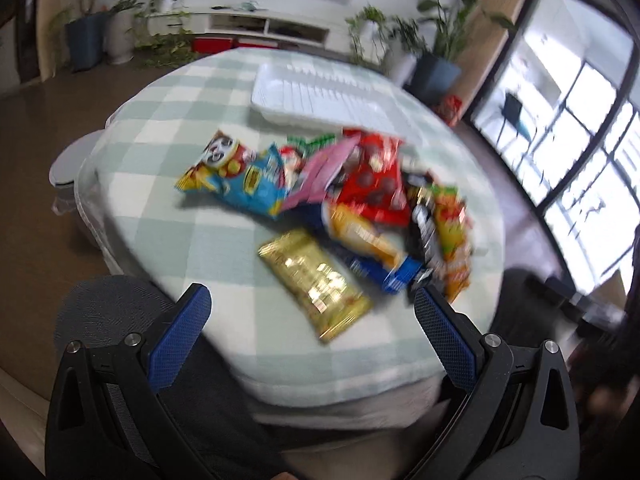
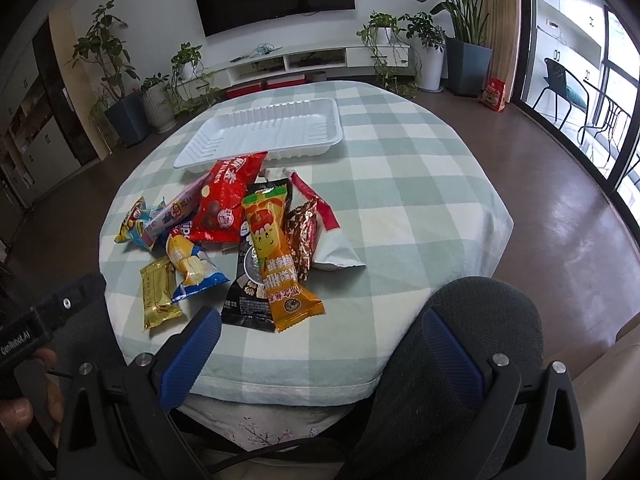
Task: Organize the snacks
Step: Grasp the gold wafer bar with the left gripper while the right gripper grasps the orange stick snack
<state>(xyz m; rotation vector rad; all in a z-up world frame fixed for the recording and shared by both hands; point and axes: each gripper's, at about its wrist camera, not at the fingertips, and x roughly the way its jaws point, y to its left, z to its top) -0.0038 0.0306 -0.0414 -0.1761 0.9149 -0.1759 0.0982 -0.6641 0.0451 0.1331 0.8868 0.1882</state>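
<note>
A pile of several snack packets lies on the checked tablecloth (image 2: 400, 200): a gold packet (image 1: 316, 284) (image 2: 158, 292), a red bag (image 1: 372, 176) (image 2: 228, 200), an orange packet (image 2: 276, 248) and a blue chip bag (image 2: 192, 264). An empty white tray (image 2: 264, 132) (image 1: 320, 96) stands behind the pile. My left gripper (image 1: 312, 300) is open and empty, just short of the gold packet. My right gripper (image 2: 320, 320) is open and empty at the table's near edge, in front of the orange packet.
A dark chair back (image 2: 460, 340) stands under my right gripper's right finger. The left gripper's body (image 2: 52, 320) shows at the left edge of the right wrist view. Potted plants, a TV stand and glass doors surround the table.
</note>
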